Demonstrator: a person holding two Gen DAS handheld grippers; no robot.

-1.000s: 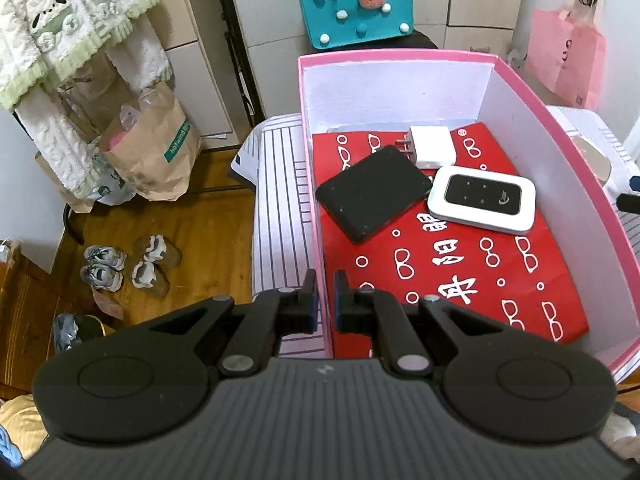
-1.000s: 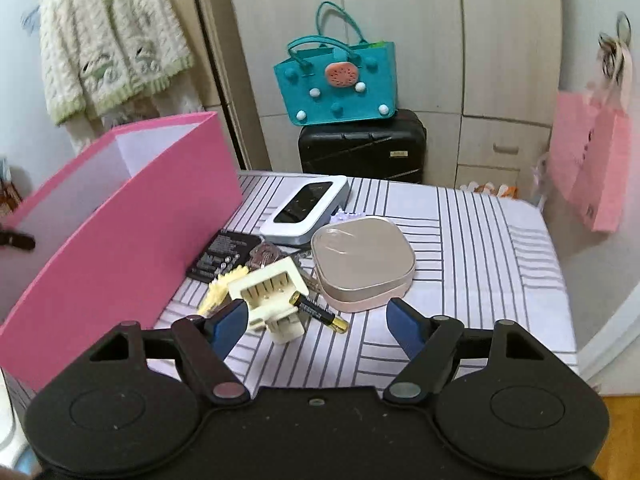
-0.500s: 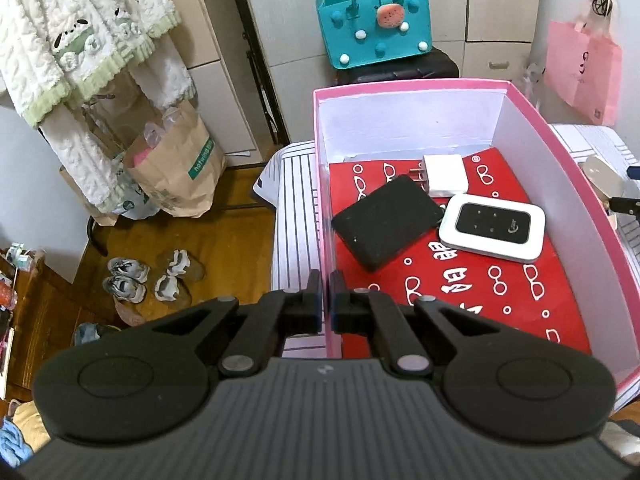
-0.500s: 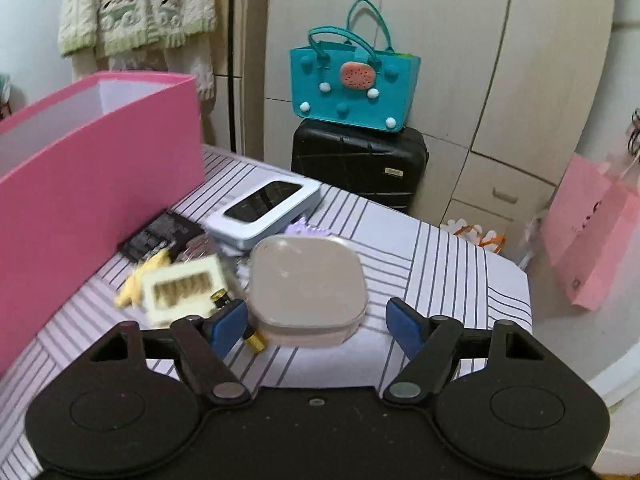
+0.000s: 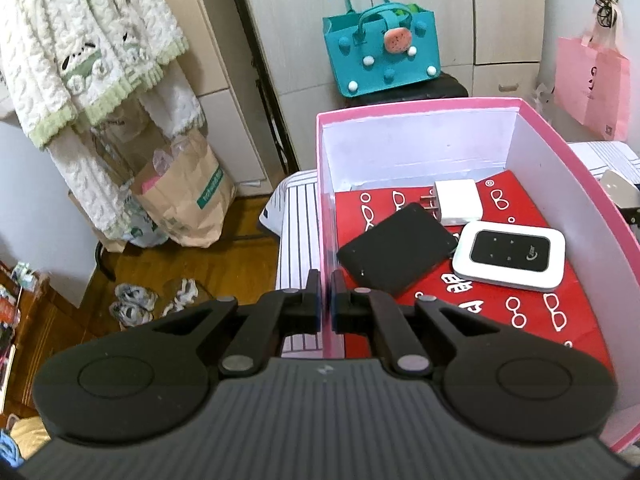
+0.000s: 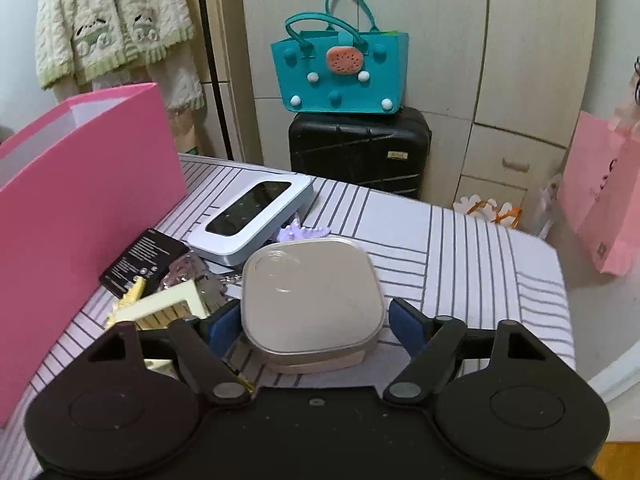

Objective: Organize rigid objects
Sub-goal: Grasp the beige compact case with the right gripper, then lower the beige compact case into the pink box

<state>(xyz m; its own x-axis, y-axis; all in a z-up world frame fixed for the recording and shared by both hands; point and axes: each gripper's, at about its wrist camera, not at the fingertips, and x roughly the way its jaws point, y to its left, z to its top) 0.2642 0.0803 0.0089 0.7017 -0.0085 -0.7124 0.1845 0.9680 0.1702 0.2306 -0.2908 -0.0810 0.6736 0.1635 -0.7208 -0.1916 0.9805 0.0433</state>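
The right gripper [image 6: 312, 322], jaws spread, is now straddling the beige case [image 6: 310, 296] at the bench's 6 o'clock; the left gripper [image 5: 326, 312] is pinching the pink box [image 5: 576, 184] wall, so pickup looks imminent

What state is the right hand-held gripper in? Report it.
Open. The right hand-held gripper has its blue fingers spread either side of the beige case, not yet clamping it.

One pink box [image 5: 568, 168] holds three things: one black case [image 5: 394, 248], one white charger [image 5: 458, 202], one white router [image 5: 510, 254].
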